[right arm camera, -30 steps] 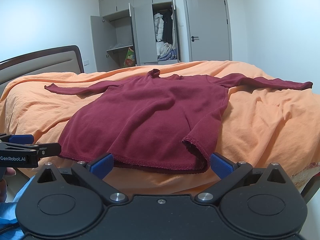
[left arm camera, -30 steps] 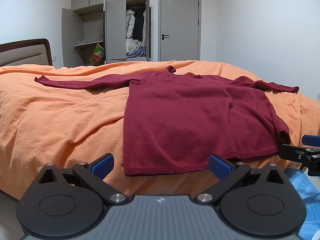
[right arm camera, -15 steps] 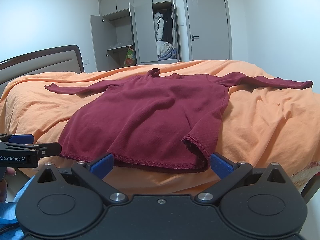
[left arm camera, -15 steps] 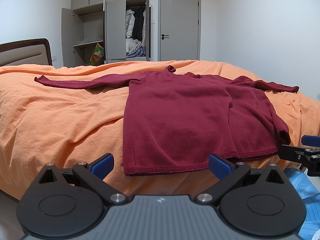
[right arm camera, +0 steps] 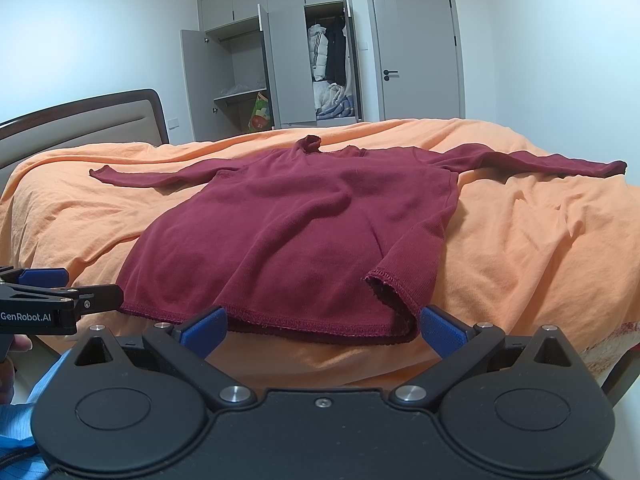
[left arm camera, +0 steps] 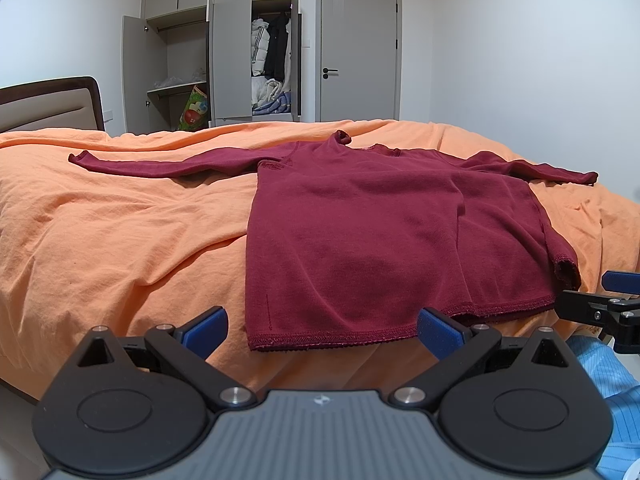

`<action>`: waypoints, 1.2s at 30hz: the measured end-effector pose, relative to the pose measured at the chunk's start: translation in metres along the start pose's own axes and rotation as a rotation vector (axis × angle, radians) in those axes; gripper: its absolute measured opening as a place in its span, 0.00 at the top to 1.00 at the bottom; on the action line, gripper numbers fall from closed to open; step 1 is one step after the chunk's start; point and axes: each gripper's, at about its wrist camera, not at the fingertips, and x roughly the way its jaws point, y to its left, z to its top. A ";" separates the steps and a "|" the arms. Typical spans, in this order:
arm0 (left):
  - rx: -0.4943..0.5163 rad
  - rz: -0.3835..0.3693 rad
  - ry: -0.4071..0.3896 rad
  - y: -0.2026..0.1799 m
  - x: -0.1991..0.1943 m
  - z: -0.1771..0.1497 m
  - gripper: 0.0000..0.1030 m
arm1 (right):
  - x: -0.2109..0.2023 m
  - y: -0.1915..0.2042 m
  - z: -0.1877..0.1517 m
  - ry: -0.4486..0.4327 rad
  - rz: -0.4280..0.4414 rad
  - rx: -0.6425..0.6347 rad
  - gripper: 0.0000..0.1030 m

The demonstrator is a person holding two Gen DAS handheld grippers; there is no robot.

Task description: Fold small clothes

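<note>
A maroon long-sleeved top [left arm camera: 384, 236] lies flat on the orange bedspread [left arm camera: 120, 240], sleeves spread, hem at the near bed edge. Left gripper [left arm camera: 320, 326] and right gripper [right arm camera: 322, 326] both stand spread wide, empty, just short of the hem. The hem's right corner [right arm camera: 394, 288] is curled over. Recommendation: flatten that corner first, then pinch one hem corner per gripper, taking both fabric layers, before folding toward the collar [right arm camera: 309, 144].
</note>
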 end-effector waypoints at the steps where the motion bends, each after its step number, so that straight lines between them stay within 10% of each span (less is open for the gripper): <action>1: 0.000 0.000 0.000 0.000 0.000 0.000 0.00 | 0.000 0.000 0.000 0.000 0.000 0.000 0.00; 19: -0.002 0.002 0.032 0.002 0.006 -0.002 0.00 | 0.004 -0.001 0.001 0.021 0.008 0.008 0.00; 36: 0.066 0.047 0.025 0.004 0.054 0.064 0.00 | 0.033 -0.034 0.077 -0.001 0.011 0.090 0.00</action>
